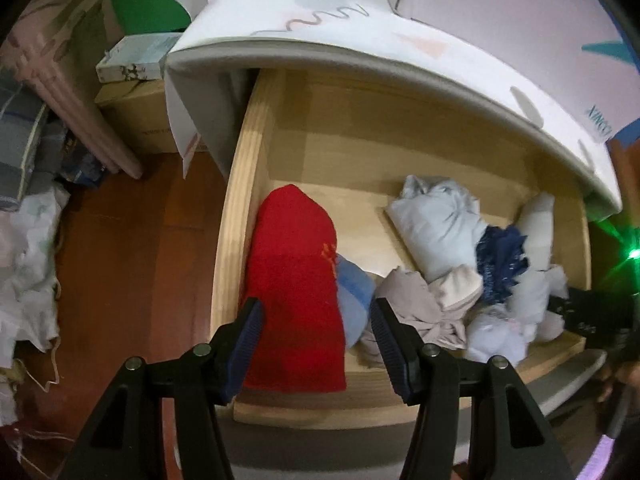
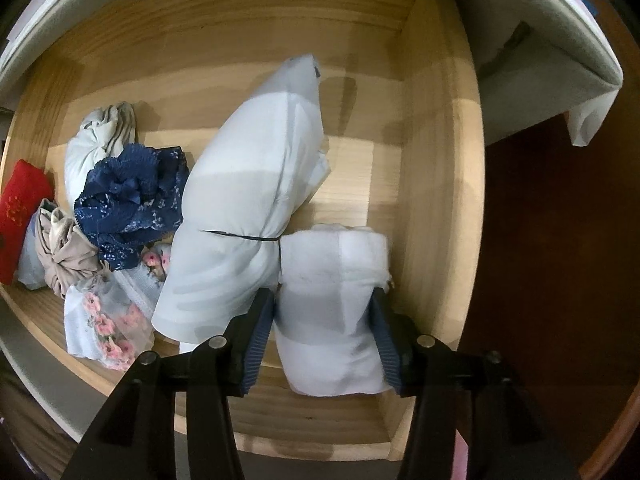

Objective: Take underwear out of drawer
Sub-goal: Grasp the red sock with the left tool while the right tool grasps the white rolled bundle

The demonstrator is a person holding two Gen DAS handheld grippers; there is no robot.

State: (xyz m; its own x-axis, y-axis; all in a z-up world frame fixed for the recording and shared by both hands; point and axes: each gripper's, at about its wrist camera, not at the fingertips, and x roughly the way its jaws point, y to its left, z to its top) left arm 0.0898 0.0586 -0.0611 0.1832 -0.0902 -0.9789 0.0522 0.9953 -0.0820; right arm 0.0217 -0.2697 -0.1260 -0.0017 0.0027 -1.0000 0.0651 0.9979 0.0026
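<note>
The wooden drawer stands open, also in the right wrist view. It holds rolled garments: a red bundle, a light blue roll, navy lace underwear, a beige piece, a floral white piece, a long white roll. My left gripper is open above the red bundle's near end. My right gripper is open with its fingers on both sides of a white folded roll at the drawer's right front corner.
A mattress edge with patterned sheet overhangs the drawer's back. Left of the drawer are brown floor, a cardboard box, a pink curtain and piled cloth. The drawer's right wall is close to my right gripper.
</note>
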